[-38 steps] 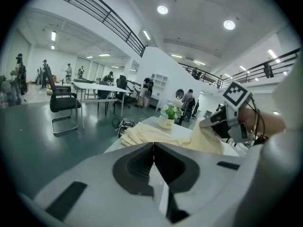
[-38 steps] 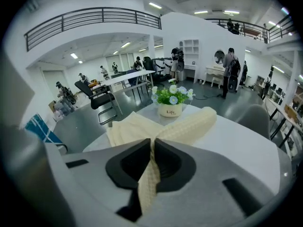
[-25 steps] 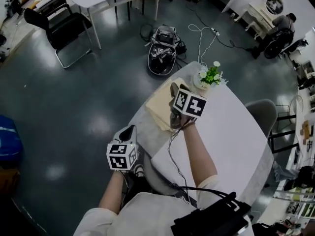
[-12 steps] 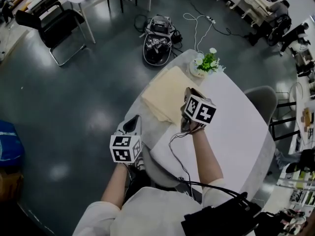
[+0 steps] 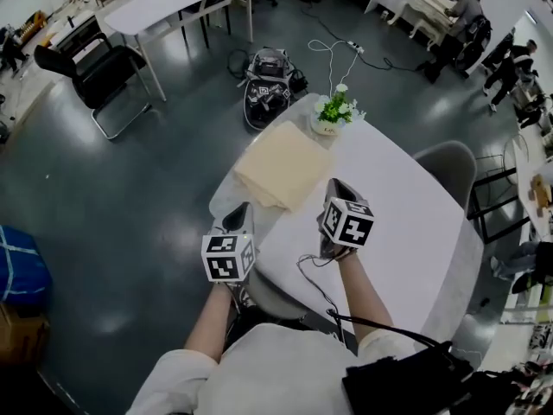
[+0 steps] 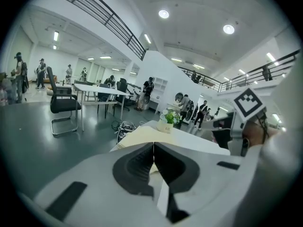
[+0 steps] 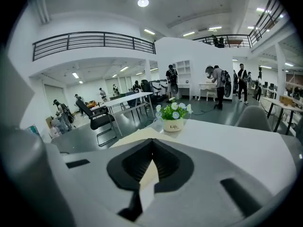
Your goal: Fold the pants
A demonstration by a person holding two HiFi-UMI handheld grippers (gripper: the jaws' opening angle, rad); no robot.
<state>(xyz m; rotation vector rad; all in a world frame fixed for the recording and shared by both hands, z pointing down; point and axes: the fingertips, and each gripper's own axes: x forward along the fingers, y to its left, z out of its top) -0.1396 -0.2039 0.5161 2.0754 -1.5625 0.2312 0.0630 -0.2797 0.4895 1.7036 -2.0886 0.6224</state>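
Back toward the worktop's (image 5: 406, 232) near edge come the right tongs (image 5: 335, 187), their jaws just closing on nothing. Left tongs (image 5: 239, 211) are shut and empty too. Pants (image 5: 281, 167) look folded, so I'd say only parking remains.

The only word I can read from here is "Life" — dark letters on the white flower pot (image 7: 173, 125), seen through the right gripper view. The right marker cube (image 5: 348, 223) and the left marker cube (image 5: 228, 257) carry black-and-white square code patterns — no letters or numbers. Any other print is too small to read.
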